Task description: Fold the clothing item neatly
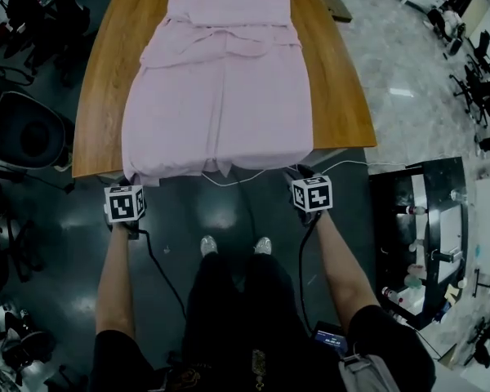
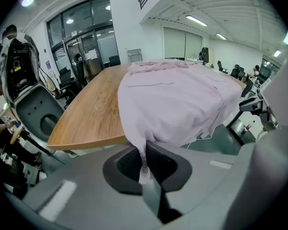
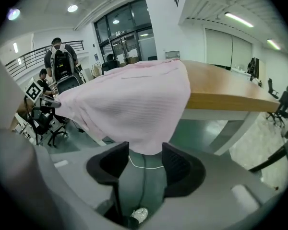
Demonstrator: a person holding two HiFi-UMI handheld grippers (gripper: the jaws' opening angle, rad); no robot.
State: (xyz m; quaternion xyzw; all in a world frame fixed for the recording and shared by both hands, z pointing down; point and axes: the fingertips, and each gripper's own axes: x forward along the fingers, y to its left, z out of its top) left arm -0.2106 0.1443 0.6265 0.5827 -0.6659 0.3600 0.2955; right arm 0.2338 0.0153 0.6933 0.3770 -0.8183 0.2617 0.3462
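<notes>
I am standing at the near edge of a wooden worktop (image 1: 98, 96). A pink garment (image 1: 220, 96) is lying flat along it, with its hem hanging over that near edge. My left tongs (image 2: 145, 161) are clenching the near left corner of the hem, and the cloth is running up from them onto the worktop. My right tongs (image 3: 145, 163) are standing released, jaws apart. The near right corner of the hem is dipping just between their tips, unpinched. To do this step well, I judge I am needing to slide the right tongs further onto the cloth and pinch every layer at the corner. Then both corners should be lifting level, so the fold is landing straight.
</notes>
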